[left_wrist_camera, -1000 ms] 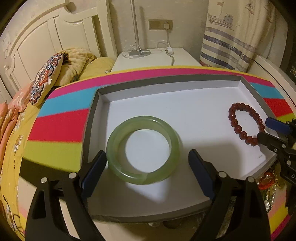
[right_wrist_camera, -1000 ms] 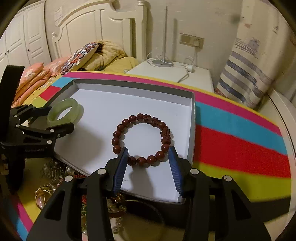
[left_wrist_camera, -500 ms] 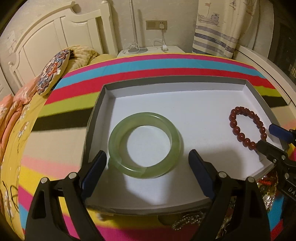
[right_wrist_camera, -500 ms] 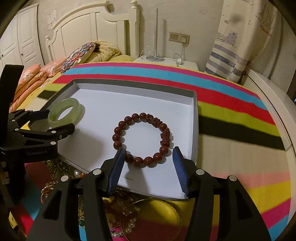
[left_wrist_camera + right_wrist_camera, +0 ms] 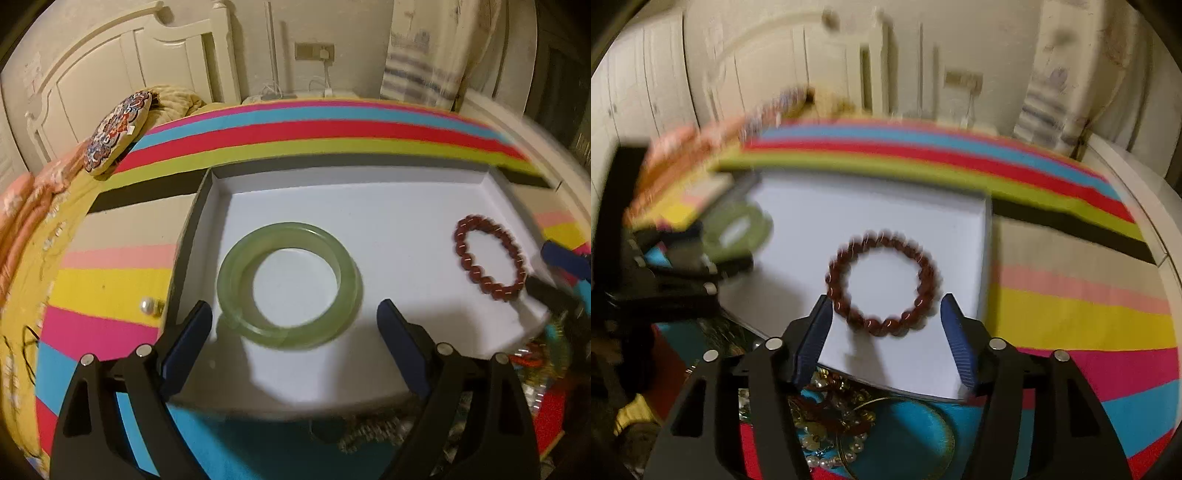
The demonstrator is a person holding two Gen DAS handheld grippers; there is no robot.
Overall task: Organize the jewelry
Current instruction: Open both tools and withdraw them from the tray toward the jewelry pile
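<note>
A green jade bangle (image 5: 290, 284) lies flat in the white tray (image 5: 373, 177) on its left side, also seen blurred as the bangle (image 5: 738, 232). My left gripper (image 5: 294, 312) stands open just short of it, pads clear on both sides. A dark red bead bracelet (image 5: 882, 280) lies on the tray's right side, the same bracelet (image 5: 489, 258). My right gripper (image 5: 886, 306) has its jaws opening, its fingertips flanking the bracelet's near edge without pressing it. The right gripper (image 5: 554, 273) shows at the edge of the left wrist view.
The tray rests on a striped bedspread (image 5: 1071, 314). A tangled heap of loose jewelry (image 5: 831, 424) lies under the tray's near edge. A lone pearl piece (image 5: 146, 305) sits left of the tray. Pillows (image 5: 114, 136) and a headboard stand behind.
The tray with both bracelets and both grippers has shifted together toward the near side of the bedspread; more stripes show behind it. The right jaws have spread wider.
</note>
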